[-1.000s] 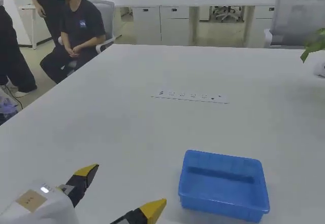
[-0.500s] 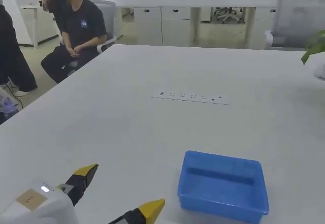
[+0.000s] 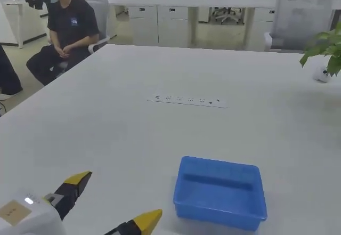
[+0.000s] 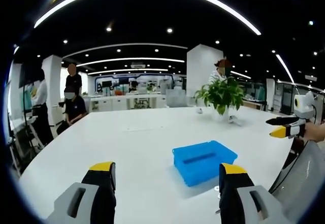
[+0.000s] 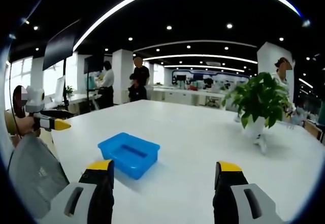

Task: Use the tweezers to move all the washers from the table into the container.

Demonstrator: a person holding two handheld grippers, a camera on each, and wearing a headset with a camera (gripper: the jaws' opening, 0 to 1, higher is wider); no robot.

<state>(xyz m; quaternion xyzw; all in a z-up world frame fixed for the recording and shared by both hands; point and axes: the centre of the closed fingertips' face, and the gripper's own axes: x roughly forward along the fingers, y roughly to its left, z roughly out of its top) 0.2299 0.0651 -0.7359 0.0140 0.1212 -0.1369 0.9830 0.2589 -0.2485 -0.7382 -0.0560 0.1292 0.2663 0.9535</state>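
Nearest: my left hand-held gripper, jaws spread and empty, poised low over the bench. My right hand-held gripper, likewise released. Next: blue container, apparently empty, parked close for short drops. Beyond: socket strip; potted plant; seated person.

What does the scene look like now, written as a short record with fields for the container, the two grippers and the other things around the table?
Surface: white table
Container: blue rectangular plastic container, upright, open top, looks empty
Left gripper: jaws open, holding nothing, container ahead
Right gripper: jaws open, holding nothing, container ahead, to the left
Other: green potted plant on the table; white socket strip set in the table top
People: one person seated beyond the table's far corner
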